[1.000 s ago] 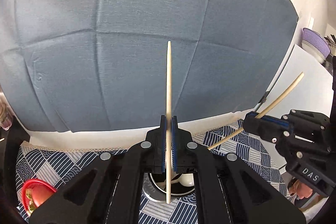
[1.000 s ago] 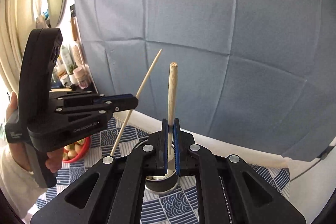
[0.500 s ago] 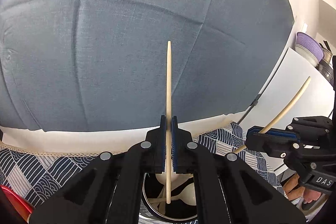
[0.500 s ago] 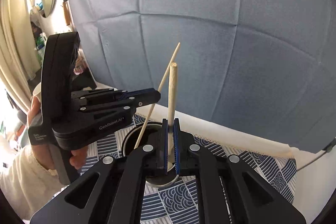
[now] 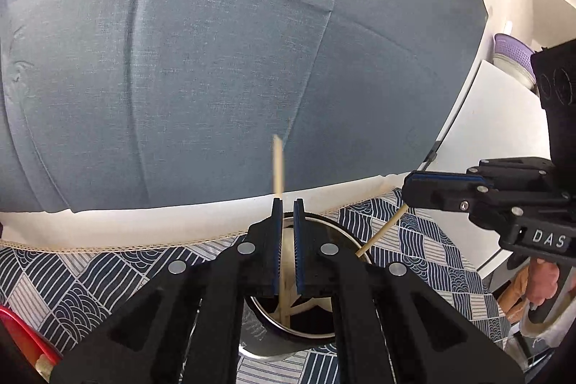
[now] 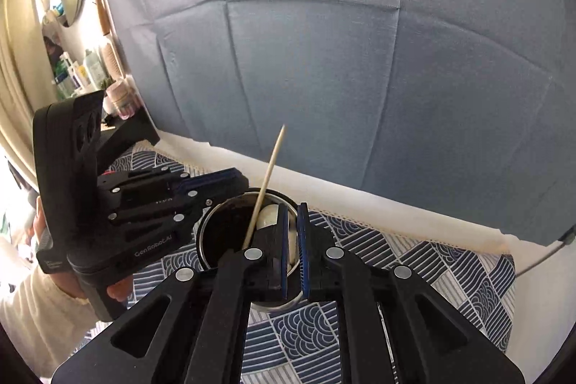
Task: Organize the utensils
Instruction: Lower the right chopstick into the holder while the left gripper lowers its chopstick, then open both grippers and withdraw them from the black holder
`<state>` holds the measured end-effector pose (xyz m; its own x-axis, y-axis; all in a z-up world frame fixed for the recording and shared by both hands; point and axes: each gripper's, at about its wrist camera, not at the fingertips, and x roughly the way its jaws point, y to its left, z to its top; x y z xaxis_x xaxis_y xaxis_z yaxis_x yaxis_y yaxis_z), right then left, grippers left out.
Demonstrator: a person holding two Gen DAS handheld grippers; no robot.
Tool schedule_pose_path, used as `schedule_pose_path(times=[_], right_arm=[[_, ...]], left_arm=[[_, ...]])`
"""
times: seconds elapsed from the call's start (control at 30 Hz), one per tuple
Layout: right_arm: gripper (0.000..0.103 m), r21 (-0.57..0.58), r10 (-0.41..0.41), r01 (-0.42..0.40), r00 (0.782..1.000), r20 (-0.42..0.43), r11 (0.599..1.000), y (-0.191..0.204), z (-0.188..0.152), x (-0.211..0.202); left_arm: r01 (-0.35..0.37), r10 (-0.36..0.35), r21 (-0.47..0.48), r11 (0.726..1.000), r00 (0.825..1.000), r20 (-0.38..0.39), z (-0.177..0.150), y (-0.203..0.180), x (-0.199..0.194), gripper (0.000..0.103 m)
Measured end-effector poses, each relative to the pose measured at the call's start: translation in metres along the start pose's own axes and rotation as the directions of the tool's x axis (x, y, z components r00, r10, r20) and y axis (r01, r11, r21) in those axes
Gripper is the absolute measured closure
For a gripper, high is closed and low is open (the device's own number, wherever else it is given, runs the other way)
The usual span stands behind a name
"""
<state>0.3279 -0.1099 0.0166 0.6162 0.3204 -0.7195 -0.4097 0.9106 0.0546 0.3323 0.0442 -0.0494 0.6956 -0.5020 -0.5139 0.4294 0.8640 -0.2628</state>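
- Your left claw is nearly pressed together, just a thin slit between the blue pads, and it's not pinching anything.
- The thin chopstick sits just past that claw's fingertips, not between them. Its lower end is down in the metal cup and it leans with its pointed top up and away from the claw. In the left wrist view it's blurred, poking up right behind the left pad.
- The cup stands straight below and ahead of both claws on the blue wave-pattern tablecloth covering the table.
- Your right claw is the same story: pads almost together with a narrow slit. It hangs right over the near rim of the cup.
- The second chopstick comes out from under the right claw's tip and slants down to the cup's rim. Can't tell whether the pads are touching it, since its top is hidden behind the fingers.
- A white spoon is in the cup too, just in front of the right claw's left finger.
- Far left of the left claw, low down, there's a bit of a red basket.
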Motion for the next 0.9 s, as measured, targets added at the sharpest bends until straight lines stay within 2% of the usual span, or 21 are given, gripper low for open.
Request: schedule_pose_path(times=[0.07,0.13,0.2,0.23,0.3,0.37,0.4,0.47,0.53,0.57,0.63,0.9], right_arm=[[0.097,0.005,-0.011,0.011,1.000,0.006,1.000,-0.002,-0.001,-0.004],[0.095,0.013,-0.020,0.019,1.000,0.007,1.000,-0.004,-0.002,-0.008],[0.084,0.026,-0.028,0.028,0.999,0.015,0.999,-0.009,-0.006,-0.015],[0.075,0.033,-0.032,0.032,0.999,0.019,0.999,-0.011,-0.008,-0.018],[0.069,0.046,-0.030,0.029,0.999,0.030,0.999,-0.013,-0.011,-0.024],[0.062,0.050,-0.040,0.038,0.999,0.033,0.998,-0.014,-0.014,-0.030],[0.057,0.047,-0.049,0.047,0.998,0.034,0.998,-0.013,-0.016,-0.033],[0.043,0.047,-0.062,0.060,0.997,0.034,0.997,-0.013,-0.021,-0.038],[0.035,0.049,-0.078,0.076,0.996,0.035,0.996,-0.013,-0.026,-0.043],[0.028,0.053,-0.086,0.084,0.996,0.034,0.995,-0.013,-0.029,-0.045],[0.020,0.067,-0.120,0.118,0.992,0.030,0.991,-0.014,-0.036,-0.049],[0.018,0.098,-0.150,0.153,0.988,-0.039,0.983,-0.022,-0.071,-0.051]], left_arm=[[-0.013,0.013,0.005,1.000,1.000,-0.010,-0.002,-0.001,-0.004,0.090],[-0.025,0.025,0.002,1.000,1.000,-0.008,-0.003,-0.001,-0.011,0.073],[-0.050,0.050,0.003,0.999,0.999,-0.010,-0.005,0.001,-0.018,0.063],[-0.062,0.062,0.005,0.998,0.998,-0.012,-0.006,0.001,-0.021,0.055],[-0.089,0.089,0.005,0.996,0.996,-0.014,-0.008,0.002,-0.027,0.043],[-0.101,0.101,0.004,0.995,0.995,-0.021,-0.010,0.002,-0.033,0.040],[-0.112,0.112,0.001,0.994,0.993,-0.026,-0.012,0.002,-0.036,0.032],[-0.134,0.134,0.001,0.991,0.991,-0.028,-0.016,0.001,-0.042,0.029],[-0.151,0.151,-0.008,0.989,0.988,-0.041,-0.020,0.001,-0.046,0.019],[-0.157,0.156,-0.009,0.988,0.987,-0.043,-0.023,0.000,-0.049,0.018],[-0.163,0.162,-0.015,0.986,0.985,-0.066,-0.029,-0.001,-0.053,0.013],[-0.183,0.178,-0.015,0.983,0.971,-0.161,-0.063,-0.009,-0.053,0.007]])
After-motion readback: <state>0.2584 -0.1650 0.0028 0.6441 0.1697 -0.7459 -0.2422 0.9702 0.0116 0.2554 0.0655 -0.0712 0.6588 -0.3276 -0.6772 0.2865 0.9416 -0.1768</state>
